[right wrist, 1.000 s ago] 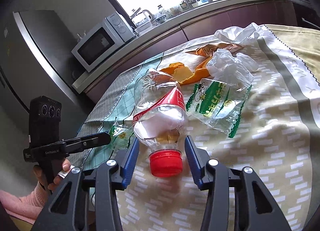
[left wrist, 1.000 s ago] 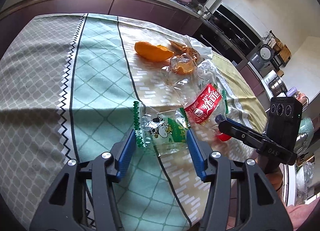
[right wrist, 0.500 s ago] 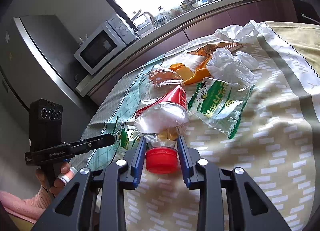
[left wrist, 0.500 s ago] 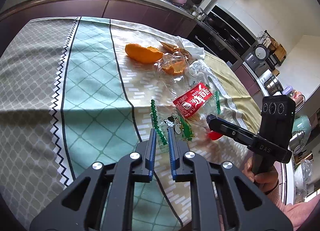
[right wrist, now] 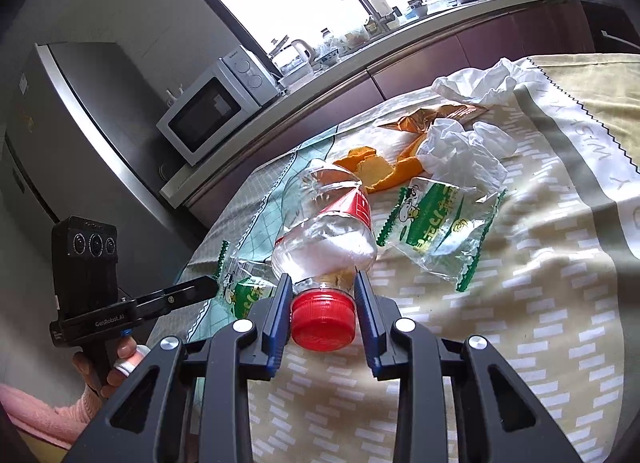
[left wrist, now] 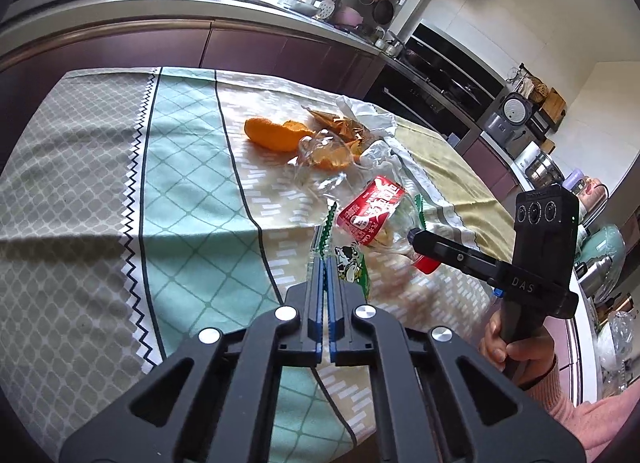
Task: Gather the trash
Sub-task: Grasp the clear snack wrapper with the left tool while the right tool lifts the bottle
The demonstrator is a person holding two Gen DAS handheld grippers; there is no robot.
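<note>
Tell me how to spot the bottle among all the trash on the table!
Look at the table with the patterned tablecloth, at the edge nearest the right tool. There, a crushed clear plastic bottle lies on its side, its neck between the tool's blue pads. Unlike the flat green-printed wrappers and orange peel nearby, it has a red screw cap and red label.

Bright window daylight, blown-out glare, fisheye-warped dark edges, soft tablecloth (left wrist: 80, 183) shadow.

Bottle (right wrist: 326, 231) lies between two wrappers (right wrist: 440, 231); peel (right wrist: 380, 171) seemingly behind.
</note>
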